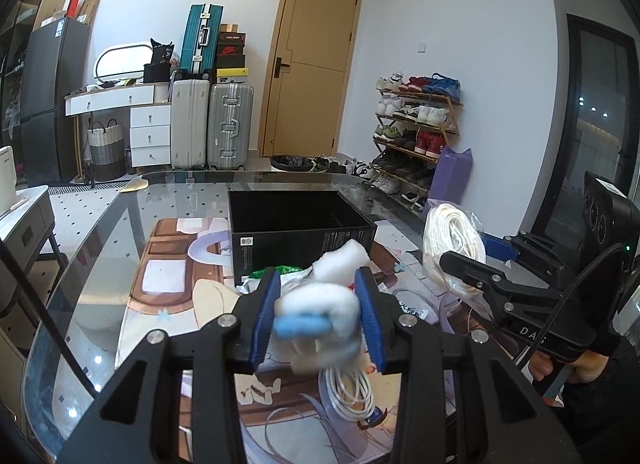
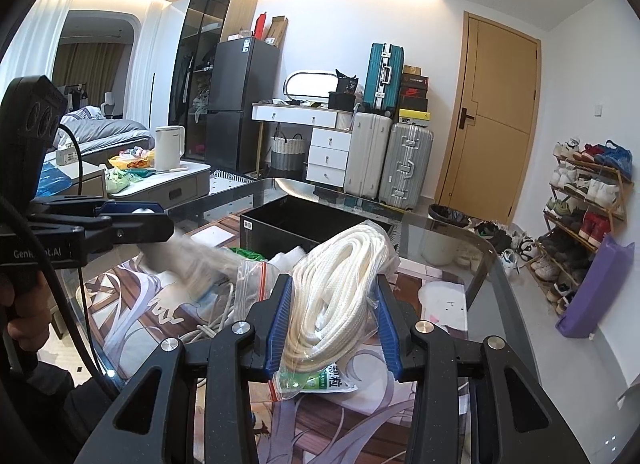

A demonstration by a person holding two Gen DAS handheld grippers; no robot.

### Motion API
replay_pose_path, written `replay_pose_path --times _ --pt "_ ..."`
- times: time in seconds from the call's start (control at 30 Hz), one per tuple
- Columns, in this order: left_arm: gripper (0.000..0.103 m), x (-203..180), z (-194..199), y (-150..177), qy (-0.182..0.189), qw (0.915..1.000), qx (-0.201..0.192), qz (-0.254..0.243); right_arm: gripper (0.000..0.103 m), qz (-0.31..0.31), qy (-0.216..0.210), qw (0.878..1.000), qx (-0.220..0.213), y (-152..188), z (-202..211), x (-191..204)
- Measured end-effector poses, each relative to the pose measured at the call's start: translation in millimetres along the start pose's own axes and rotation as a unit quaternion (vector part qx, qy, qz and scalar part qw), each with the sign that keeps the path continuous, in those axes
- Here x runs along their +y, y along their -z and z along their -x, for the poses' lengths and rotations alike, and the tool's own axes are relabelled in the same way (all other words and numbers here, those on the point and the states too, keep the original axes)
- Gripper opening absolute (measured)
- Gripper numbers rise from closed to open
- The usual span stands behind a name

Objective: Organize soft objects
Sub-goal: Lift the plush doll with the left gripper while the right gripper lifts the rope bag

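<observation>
In the left wrist view my left gripper point(image 1: 318, 316) is shut on a blurred white fluffy bundle point(image 1: 320, 304) with a blue piece in it, lifted above the table mat. Beyond it stands an open black box point(image 1: 300, 228), with a white foam lump point(image 1: 340, 260) in front of it. My right gripper point(image 2: 334, 324) is shut on a clear bag of coiled white rope point(image 2: 340, 272), held up in front of the black box point(image 2: 288, 224). The left gripper point(image 2: 148, 216) shows at the left of that view with its blurred bundle point(image 2: 188, 260). The right gripper point(image 1: 468, 252) and rope bag point(image 1: 452, 232) appear right of the box.
A white cable coil point(image 1: 348, 388) lies on the printed mat below my left gripper. A zip bag with a red strip point(image 2: 252, 280) and a green-printed packet point(image 2: 320, 380) lie on the glass table point(image 1: 100, 232). Suitcases, drawers and a shoe rack point(image 1: 416, 132) stand beyond.
</observation>
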State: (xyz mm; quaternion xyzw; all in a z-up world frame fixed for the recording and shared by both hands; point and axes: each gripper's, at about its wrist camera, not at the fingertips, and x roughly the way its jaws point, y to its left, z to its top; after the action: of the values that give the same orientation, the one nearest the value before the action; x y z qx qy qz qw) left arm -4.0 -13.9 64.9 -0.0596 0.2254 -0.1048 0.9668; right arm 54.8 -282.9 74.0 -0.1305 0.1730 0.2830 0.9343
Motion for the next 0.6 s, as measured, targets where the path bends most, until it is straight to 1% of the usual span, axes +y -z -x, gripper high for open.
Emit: replay_pose_path --times 0.17,0.27,0.6 --pt "0.037 1.4 -16.0 12.0 -0.004 0.9997 0.026 0.000 0.040 0.000 -0.001 1.000 0.007 3.6 -0.4 1.6" --pt "0.037 2.3 -17.8 15.5 -0.006 0.9996 0.028 0.005 0.040 -0.001 -0.001 1.000 0.009 5.5 0.1 2.2" --pt "0.036 0.3 -6.8 1.8 0.005 1.0000 0.004 0.007 0.040 0.000 -0.007 1.000 0.005 0.7 -0.4 2.8"
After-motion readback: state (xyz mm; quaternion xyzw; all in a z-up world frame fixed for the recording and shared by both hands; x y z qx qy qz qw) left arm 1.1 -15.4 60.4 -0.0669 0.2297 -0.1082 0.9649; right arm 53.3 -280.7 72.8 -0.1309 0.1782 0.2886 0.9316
